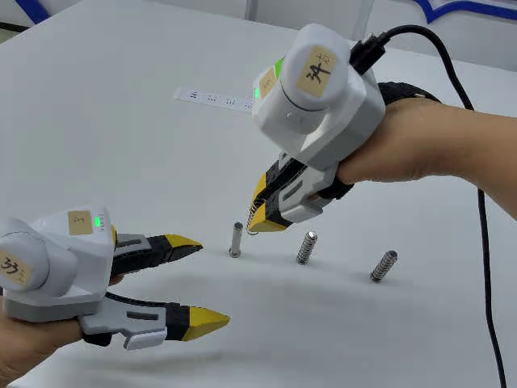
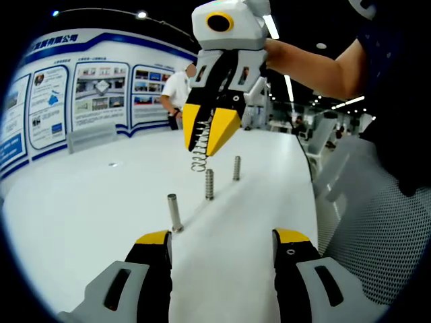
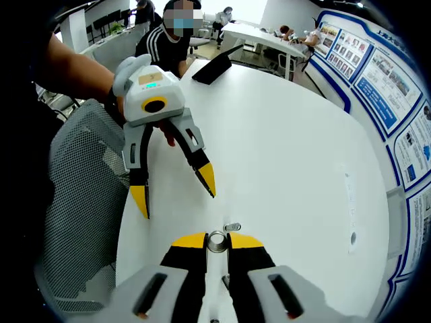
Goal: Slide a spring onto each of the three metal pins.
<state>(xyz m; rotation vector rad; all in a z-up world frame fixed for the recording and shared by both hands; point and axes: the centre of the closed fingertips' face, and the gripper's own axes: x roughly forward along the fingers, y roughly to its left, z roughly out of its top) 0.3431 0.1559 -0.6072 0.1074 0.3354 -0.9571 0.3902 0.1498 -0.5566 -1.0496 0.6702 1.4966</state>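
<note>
A bare metal pin (image 1: 236,240) stands upright on the white table (image 1: 121,145). To its right stand two more pins, each with a spring on it (image 1: 306,247) (image 1: 384,266). My right gripper (image 1: 260,225) hangs just above and right of the bare pin, shut on a spring (image 2: 199,158) that dangles from its tips. In the right gripper view the spring (image 3: 216,242) shows end-on between the jaws, with the pin top (image 3: 232,227) just beyond. My left gripper (image 1: 206,283) is open and holds nothing, to the left of the bare pin (image 2: 175,212).
A white strip (image 1: 214,99) lies flat further back on the table. A black cable (image 1: 483,242) runs down from the right gripper along the right side. A mesh chair (image 3: 81,202) stands beside the table edge. People sit and stand in the background.
</note>
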